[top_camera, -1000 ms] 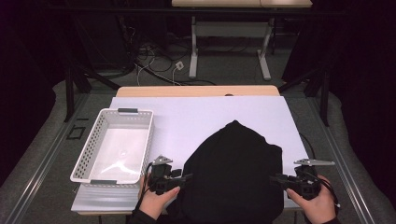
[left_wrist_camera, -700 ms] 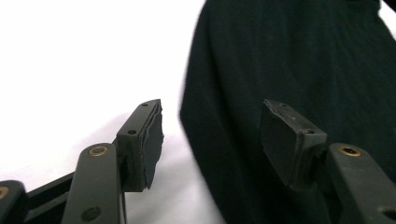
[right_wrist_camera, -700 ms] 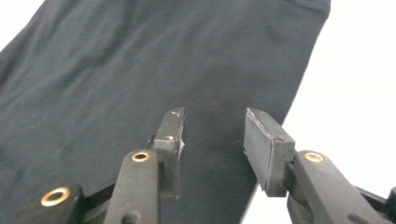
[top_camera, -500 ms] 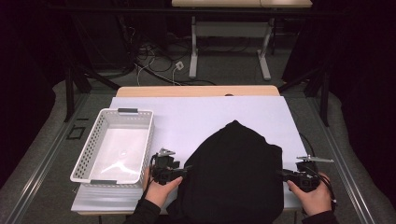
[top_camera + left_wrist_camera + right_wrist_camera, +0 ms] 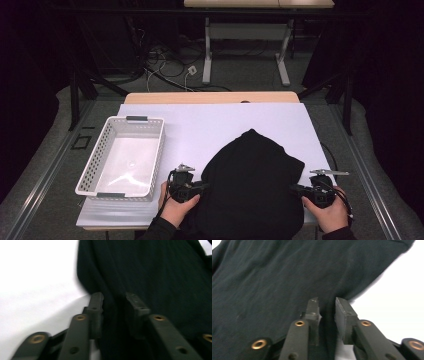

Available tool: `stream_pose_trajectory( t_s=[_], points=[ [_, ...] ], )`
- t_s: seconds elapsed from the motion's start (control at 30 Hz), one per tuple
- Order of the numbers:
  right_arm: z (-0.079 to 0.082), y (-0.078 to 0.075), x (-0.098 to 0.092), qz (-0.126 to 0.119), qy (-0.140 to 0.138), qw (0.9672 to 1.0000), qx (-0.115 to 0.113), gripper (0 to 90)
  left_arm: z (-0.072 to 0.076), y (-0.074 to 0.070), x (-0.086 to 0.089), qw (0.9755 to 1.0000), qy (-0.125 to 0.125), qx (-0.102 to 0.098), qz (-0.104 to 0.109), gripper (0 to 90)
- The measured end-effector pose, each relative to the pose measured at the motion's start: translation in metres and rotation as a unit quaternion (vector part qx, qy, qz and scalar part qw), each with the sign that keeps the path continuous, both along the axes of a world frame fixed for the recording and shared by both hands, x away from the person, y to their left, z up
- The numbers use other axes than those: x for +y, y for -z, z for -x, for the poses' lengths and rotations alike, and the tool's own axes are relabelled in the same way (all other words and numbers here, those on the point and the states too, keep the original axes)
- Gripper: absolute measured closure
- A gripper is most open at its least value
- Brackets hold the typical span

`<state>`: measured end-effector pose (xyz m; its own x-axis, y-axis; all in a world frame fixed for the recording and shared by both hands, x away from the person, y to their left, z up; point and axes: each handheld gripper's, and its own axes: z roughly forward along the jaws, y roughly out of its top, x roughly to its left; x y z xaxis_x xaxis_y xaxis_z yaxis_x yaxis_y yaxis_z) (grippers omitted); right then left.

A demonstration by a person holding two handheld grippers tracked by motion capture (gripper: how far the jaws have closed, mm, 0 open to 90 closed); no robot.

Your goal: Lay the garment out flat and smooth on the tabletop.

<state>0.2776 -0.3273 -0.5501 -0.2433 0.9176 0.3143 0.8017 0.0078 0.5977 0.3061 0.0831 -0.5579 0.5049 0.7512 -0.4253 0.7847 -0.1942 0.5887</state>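
Two tongs (image 5: pixel 204 187) (image 5: pixel 296 189) closing on black cloth (image 5: pixel 250 185), white table sheet (image 5: pixel 210 125), dim room, white basket (image 5: pixel 90 167) at left.

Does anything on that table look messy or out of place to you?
Only the black garment: it lies in a rumpled heap on the white table cover and hangs over the near edge. The white basket sits upright and empty on the left. Each tool, left and right, has just been closing on a garment edge.

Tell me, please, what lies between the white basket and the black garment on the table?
Bare white tabletop, plus, at the near edge, the left gripper, in the high view. The white basket and black garment lie apart.
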Motion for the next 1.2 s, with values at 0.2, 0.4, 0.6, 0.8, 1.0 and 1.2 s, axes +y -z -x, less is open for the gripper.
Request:
stream_pose_trajectory(
  t_s=[0.2,0.4,0.6,0.8,1.0,1.2],
  points=[
    [0.0,0.0,0.005,0.005,-0.019,0.9998,0.008,84.8,0.0,-0.001,0.0,0.9999,0.004,0.013,-0.01,87.0],
    [0.002,-0.003,0.005,0.0,-0.039,0.9991,0.014,86.0,0.008,-0.011,0.009,0.9999,0.005,0.014,0.004,88.1],
    [0.008,-0.015,0.004,-0.004,-0.052,0.9986,0.01,86.0,0.029,-0.031,0.025,0.9998,0.008,-0.001,0.016,88.2],
    [0.016,-0.029,-0.004,-0.01,-0.062,0.9979,0.013,86.1,0.059,-0.05,0.044,0.9993,0.007,-0.013,0.035,88.3],
    [0.025,-0.041,-0.003,-0.008,-0.079,0.9968,0.01,86.1,0.088,-0.068,0.063,0.9983,0.001,-0.02,0.055,88.3],
    [0.032,-0.054,-0.004,-0.005,-0.085,0.9964,-0.003,86.1,0.11,-0.095,0.065,0.9961,0.02,-0.049,0.071,88.2]
  ],
)
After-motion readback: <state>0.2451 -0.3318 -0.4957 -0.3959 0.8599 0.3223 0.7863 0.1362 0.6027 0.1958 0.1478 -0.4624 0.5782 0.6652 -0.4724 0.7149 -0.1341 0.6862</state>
